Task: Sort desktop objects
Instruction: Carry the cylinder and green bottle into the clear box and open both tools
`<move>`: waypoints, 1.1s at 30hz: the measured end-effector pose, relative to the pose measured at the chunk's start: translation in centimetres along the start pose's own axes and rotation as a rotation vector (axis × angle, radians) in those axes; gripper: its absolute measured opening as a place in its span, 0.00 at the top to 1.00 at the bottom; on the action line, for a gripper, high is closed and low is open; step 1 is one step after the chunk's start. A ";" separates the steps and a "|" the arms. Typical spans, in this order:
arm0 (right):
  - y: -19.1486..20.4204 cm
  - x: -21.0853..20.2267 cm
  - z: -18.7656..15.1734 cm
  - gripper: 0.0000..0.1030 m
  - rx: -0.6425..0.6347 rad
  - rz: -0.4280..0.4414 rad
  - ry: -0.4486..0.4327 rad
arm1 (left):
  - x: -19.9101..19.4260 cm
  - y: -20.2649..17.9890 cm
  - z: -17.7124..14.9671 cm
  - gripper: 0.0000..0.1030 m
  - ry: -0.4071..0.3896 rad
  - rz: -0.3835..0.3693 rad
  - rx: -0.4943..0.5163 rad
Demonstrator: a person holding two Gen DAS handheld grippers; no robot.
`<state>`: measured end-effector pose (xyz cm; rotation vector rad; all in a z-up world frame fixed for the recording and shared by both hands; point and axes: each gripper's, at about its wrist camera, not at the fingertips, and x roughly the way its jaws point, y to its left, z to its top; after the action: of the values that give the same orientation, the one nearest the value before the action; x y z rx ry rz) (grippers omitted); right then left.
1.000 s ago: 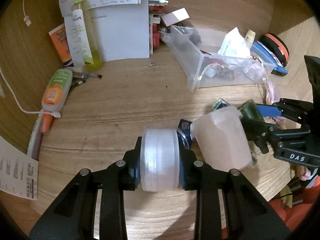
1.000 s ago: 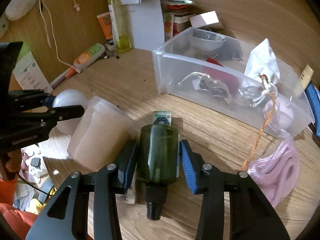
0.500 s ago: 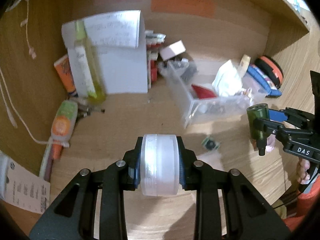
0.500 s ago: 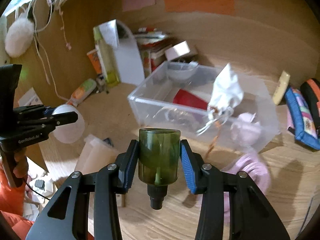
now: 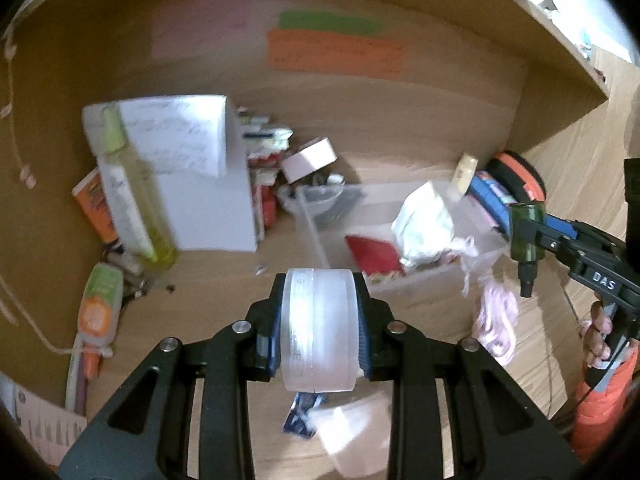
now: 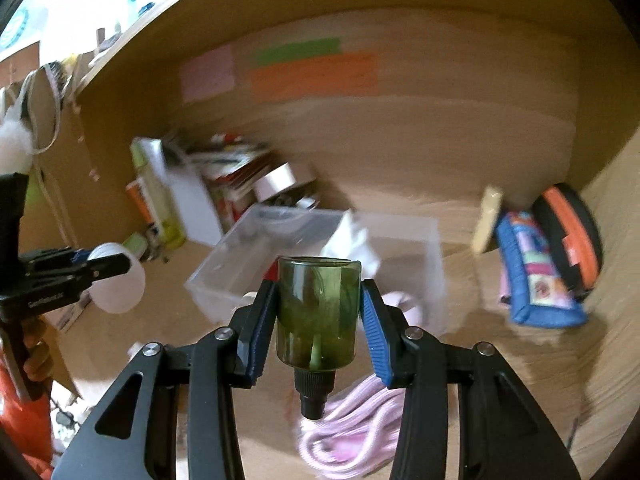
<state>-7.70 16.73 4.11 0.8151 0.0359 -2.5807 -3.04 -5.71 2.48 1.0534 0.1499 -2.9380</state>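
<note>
My left gripper (image 5: 319, 326) is shut on a round translucent white jar (image 5: 318, 328) and holds it well above the wooden desk (image 5: 208, 300). My right gripper (image 6: 318, 316) is shut on a dark green bottle (image 6: 317, 314), held upside down with its black neck pointing down, above a pink cord bundle (image 6: 348, 430). The green bottle also shows at the right of the left wrist view (image 5: 526, 236), and the white jar shows at the left of the right wrist view (image 6: 116, 284). A clear plastic bin (image 6: 240, 268) of small items stands on the desk ahead of both.
A tall yellow-green bottle (image 5: 136, 196) and white papers (image 5: 200, 184) stand at the back left. An orange tube (image 5: 98, 308) lies at the left. A frosted cup (image 5: 360, 432) lies below my left gripper. A blue pouch (image 6: 536, 268) and an orange-black case (image 6: 572, 232) are at the right.
Both grippers have risen and pulled back from the desk with the jar and the green bottle still held. The desk and bin look farther away, and the frosted cup stays below.
</note>
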 end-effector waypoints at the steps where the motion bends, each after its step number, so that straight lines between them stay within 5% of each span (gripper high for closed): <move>1: -0.5 0.0 0.4 0.63 0.010 -0.011 -0.006 | 0.1 -0.2 0.4 0.72 -0.005 -0.006 0.002; 13: -3.4 2.0 3.8 0.63 0.054 -0.069 -0.028 | 3.0 -1.5 3.9 0.72 -0.022 -0.040 0.007; 33: -4.4 9.7 3.3 0.63 0.095 -0.042 0.084 | 11.8 -2.4 5.1 0.72 0.121 -0.083 -0.006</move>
<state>-18.41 16.36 1.00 0.9669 -0.0450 -2.6030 -15.49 -3.58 -0.92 1.2543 0.2093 -2.9435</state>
